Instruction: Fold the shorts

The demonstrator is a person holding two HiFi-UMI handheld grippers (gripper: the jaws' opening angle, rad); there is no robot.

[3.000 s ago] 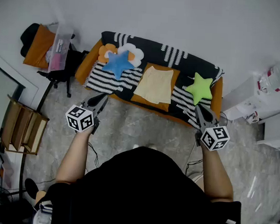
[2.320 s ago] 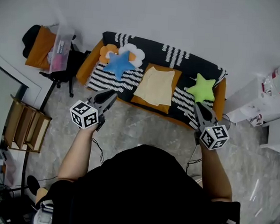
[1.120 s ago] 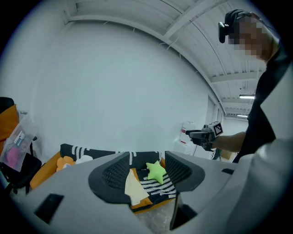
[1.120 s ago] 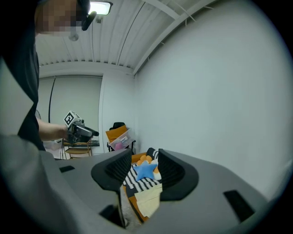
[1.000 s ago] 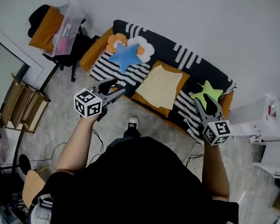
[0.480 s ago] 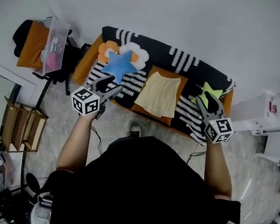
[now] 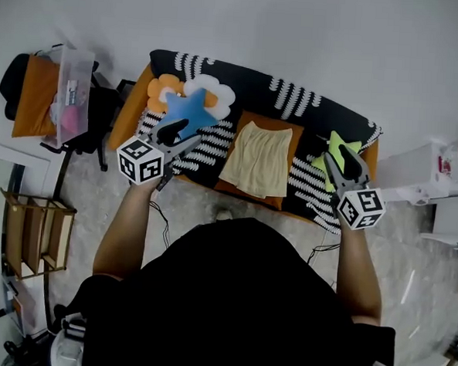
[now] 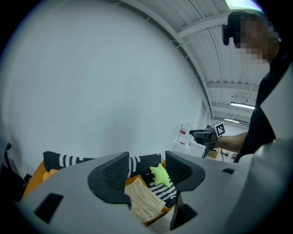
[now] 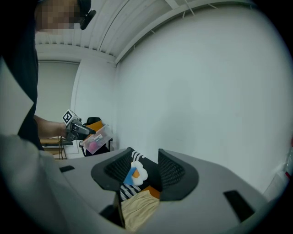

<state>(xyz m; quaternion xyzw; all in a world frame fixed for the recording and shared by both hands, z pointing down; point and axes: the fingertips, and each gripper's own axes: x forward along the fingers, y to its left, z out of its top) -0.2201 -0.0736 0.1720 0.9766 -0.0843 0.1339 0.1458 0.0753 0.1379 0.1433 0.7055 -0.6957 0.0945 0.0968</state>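
Left tongs (image 7: 184,134) hang spread and empty over the sofa's (image 7: 296,97) left end, by the blue star cushion (image 7: 191,111). The pale yellow shorts (image 7: 257,161) lie flat at the seat's middle. Right tongs (image 7: 343,157), also spread and empty, hover at the right end, by the green star cushion (image 7: 331,143).
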